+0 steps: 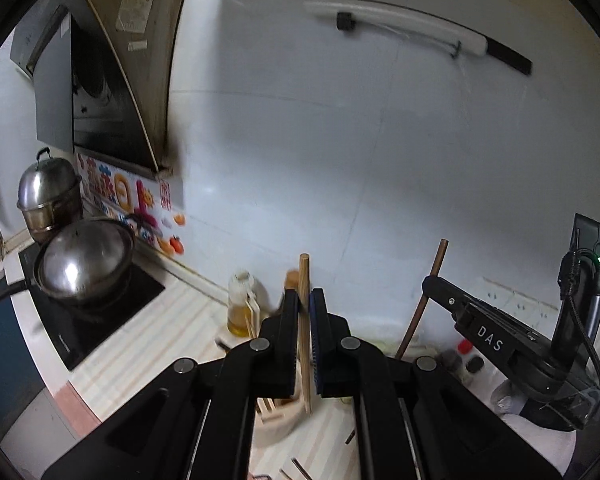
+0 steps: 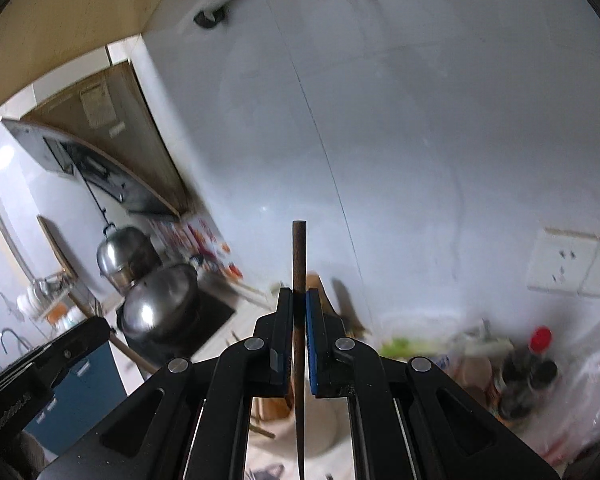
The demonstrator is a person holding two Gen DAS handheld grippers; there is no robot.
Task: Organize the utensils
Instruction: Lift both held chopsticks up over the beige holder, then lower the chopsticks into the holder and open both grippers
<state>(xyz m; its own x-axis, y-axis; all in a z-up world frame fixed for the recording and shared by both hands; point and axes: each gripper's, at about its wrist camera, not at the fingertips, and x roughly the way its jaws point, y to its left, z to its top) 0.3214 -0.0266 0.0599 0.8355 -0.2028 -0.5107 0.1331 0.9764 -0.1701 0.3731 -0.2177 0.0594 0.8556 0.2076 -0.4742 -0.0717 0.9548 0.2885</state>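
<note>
Left-wrist view: my left gripper (image 1: 304, 300) pinches a pale chopstick (image 1: 304, 276) upright — right gripper (image 2: 299, 300), at three o'clock, clamps a dark chopstick (image 2: 299, 256) — likely for sorting.

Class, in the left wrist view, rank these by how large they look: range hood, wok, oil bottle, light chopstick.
1. range hood
2. wok
3. light chopstick, long but thin and very near the camera, so unsure against the next
4. oil bottle
</note>
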